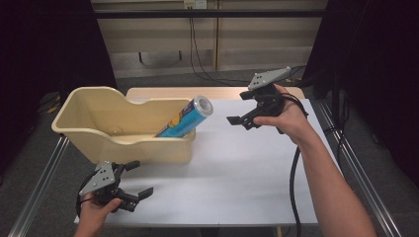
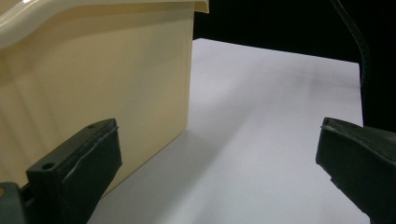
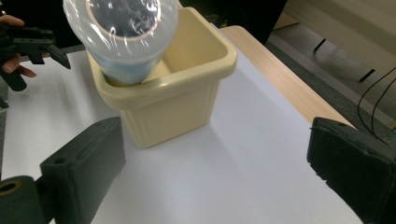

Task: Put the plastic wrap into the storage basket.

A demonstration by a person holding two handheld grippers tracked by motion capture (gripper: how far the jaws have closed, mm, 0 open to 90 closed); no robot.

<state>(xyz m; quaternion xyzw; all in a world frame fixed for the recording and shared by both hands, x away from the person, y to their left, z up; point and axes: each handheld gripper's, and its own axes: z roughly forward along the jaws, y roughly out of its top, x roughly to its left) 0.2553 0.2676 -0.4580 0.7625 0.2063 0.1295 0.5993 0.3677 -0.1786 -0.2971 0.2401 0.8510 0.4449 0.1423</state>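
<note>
A cream plastic bin (image 1: pixel 118 131) stands on the left half of the white table. A blue canister (image 1: pixel 187 118) leans inside it, its silver top poking over the bin's right rim; the right gripper view shows that canister (image 3: pixel 122 35) end-on above the bin (image 3: pixel 187 93). My right gripper (image 1: pixel 243 109) hovers open to the right of the canister, nothing between its jaws. My left gripper (image 1: pixel 140 178) is open near the table's front left corner, just in front of the bin's wall (image 2: pixel 93 84). It also appears far off as the left gripper (image 3: pixel 32 44).
The white table top (image 1: pixel 237 168) stretches right and forward of the bin, with a wooden strip (image 1: pixel 217 92) along the far edge. Metal rails (image 1: pixel 37 182) run along both sides. Cables (image 1: pixel 197 54) hang by the back wall.
</note>
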